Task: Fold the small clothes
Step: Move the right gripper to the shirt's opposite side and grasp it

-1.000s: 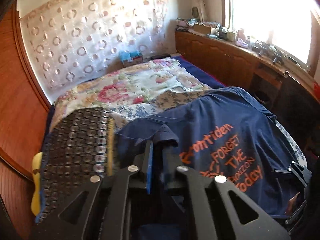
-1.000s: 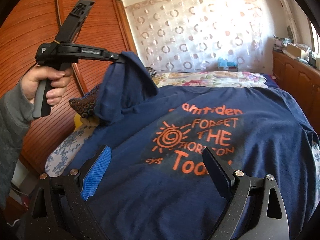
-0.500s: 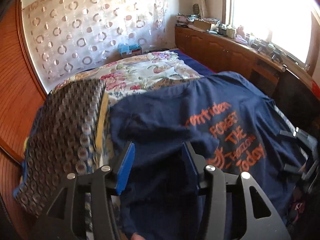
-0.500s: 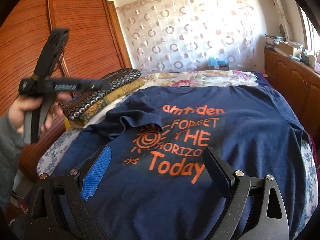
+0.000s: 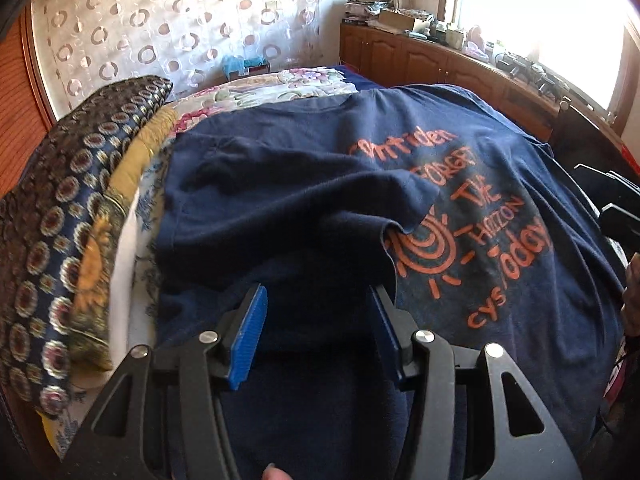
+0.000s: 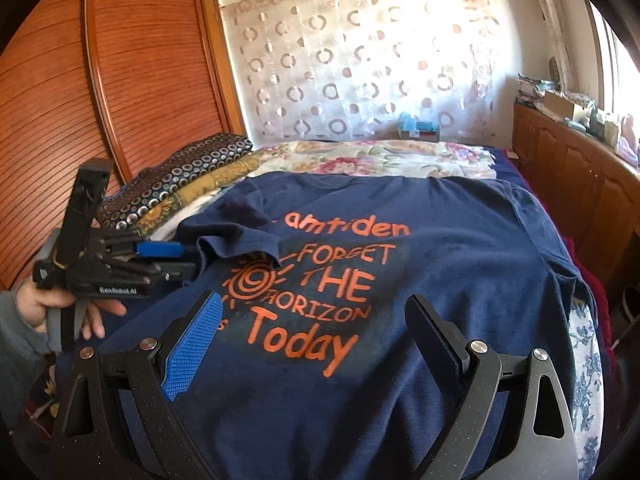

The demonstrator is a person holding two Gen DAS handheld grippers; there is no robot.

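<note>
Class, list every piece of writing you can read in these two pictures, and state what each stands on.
"amtiden" (first letter hidden by the folded sleeve), "FORGET THE HORIZON Today": orange print on the navy T-shirt.
"cys": small orange print beside it, readable from the left wrist view.
"GenRobot.AI": white label on the left claw.
Clutter on the wooden counter: too small to read.

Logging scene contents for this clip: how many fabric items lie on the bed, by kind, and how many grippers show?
Navy T-shirt: 1
Circle-patterned cloth: 1
Floral bedspread: 1
Grippers: 2, left gripper and right gripper, both with jaws open
Total: 5
</note>
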